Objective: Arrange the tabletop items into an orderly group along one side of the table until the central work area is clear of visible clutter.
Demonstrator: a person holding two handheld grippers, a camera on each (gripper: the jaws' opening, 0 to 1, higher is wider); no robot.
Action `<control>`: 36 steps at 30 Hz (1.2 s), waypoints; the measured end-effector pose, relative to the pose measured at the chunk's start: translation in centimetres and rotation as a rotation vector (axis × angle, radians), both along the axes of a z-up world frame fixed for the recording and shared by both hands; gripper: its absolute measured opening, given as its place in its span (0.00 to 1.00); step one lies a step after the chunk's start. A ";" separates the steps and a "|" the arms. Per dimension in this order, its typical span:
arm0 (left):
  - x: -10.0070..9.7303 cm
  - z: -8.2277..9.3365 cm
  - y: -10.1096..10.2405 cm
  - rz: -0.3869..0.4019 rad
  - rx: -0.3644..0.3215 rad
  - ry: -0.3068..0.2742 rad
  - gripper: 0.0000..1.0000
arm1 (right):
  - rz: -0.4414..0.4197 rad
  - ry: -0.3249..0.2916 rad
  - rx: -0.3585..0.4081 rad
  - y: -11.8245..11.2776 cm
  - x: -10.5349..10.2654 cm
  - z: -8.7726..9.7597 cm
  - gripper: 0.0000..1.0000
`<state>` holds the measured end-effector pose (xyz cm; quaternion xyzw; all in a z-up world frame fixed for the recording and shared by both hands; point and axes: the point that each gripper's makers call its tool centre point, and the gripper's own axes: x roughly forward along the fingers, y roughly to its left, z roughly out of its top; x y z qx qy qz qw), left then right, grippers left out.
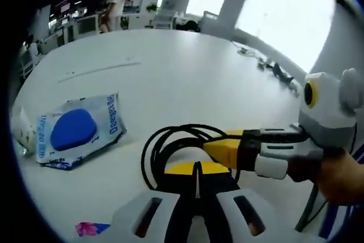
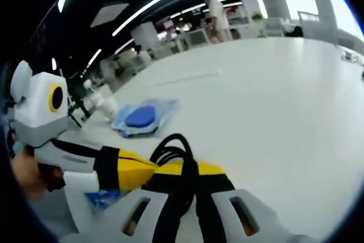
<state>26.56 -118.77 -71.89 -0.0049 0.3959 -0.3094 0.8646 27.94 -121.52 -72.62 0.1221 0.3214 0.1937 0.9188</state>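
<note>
Lying coiled on the white table (image 1: 187, 72), right in front of both grippers: a black cable (image 1: 170, 146). Pinching that cable between closed yellow-tipped jaws: the left gripper (image 1: 197, 170). Reaching in from the side and touching the same coil: the right gripper (image 2: 190, 170), jaws likewise clamping on the cable. Resting well apart from the cable, farther along the table: a blue wipes pack (image 1: 77, 130), with a small white packet (image 1: 21, 135) just beside it. Standing far beyond the table: a person (image 1: 116, 4).
</note>
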 end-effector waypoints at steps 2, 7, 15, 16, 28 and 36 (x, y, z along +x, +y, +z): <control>-0.2 -0.4 1.0 -0.020 0.051 -0.024 0.00 | -0.027 -0.011 0.053 0.0 0.0 0.7 0.02; 1.0 1.1 3.3 0.009 0.101 -0.120 0.01 | -0.035 -0.037 0.094 -0.8 -0.5 2.3 0.01; 2.6 -1.2 2.5 -0.014 0.069 -0.063 0.53 | -0.032 -0.066 0.126 -1.0 -0.9 3.1 0.00; 2.8 -1.3 2.4 -0.012 0.068 -0.065 0.54 | -0.025 -0.075 0.136 -0.8 -1.1 3.5 0.00; 2.9 -2.5 1.8 -0.004 0.045 -0.023 0.45 | 0.023 -0.131 0.186 0.6 -1.1 6.3 0.00; 2.6 -1.0 2.0 0.002 0.019 -0.042 0.22 | 0.032 -0.152 0.202 0.9 -1.6 7.5 0.00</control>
